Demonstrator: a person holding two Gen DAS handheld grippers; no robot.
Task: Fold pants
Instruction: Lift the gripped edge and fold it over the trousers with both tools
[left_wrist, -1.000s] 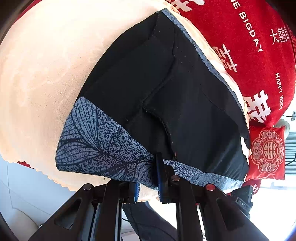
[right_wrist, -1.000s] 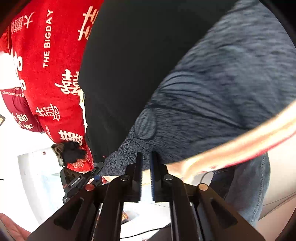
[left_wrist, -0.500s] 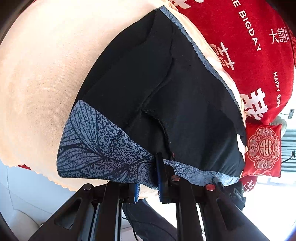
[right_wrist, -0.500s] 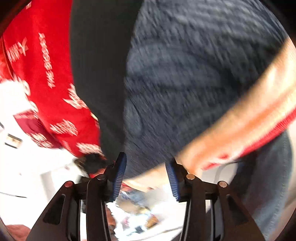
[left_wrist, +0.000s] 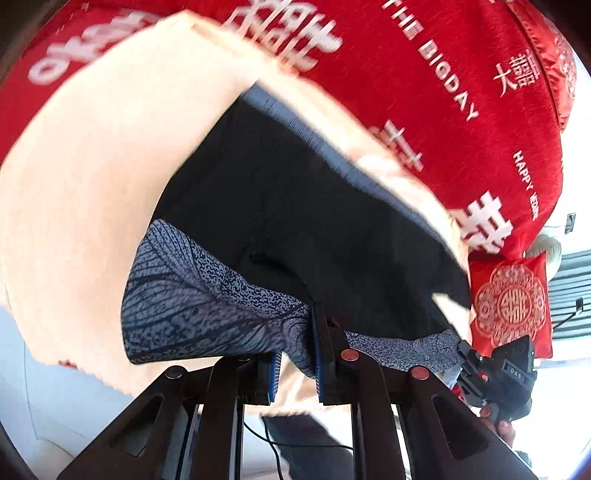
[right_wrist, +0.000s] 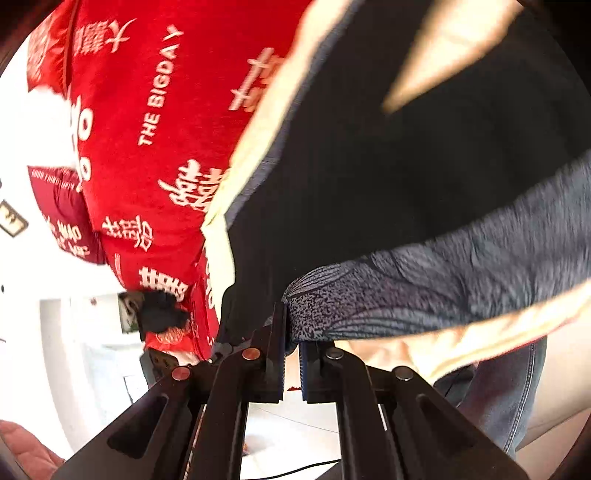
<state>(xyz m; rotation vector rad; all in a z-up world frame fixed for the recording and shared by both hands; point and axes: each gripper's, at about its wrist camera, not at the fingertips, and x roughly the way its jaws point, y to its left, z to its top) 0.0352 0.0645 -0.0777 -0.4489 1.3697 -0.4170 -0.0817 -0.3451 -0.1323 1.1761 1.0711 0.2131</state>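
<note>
Pants (left_wrist: 303, 206) stretch away from me; left gripper (left_wrist: 295, 354) and right gripper (right_wrist: 291, 332) each pinch the patterned near hem.

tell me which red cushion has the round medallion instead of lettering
The small cushion at the right edge of the left wrist view. The big red cover behind the pants bears white lettering.

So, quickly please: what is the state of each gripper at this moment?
Left gripper: closed on the patterned band of the pants.
Right gripper: closed on the same patterned band, near its other end.
</note>
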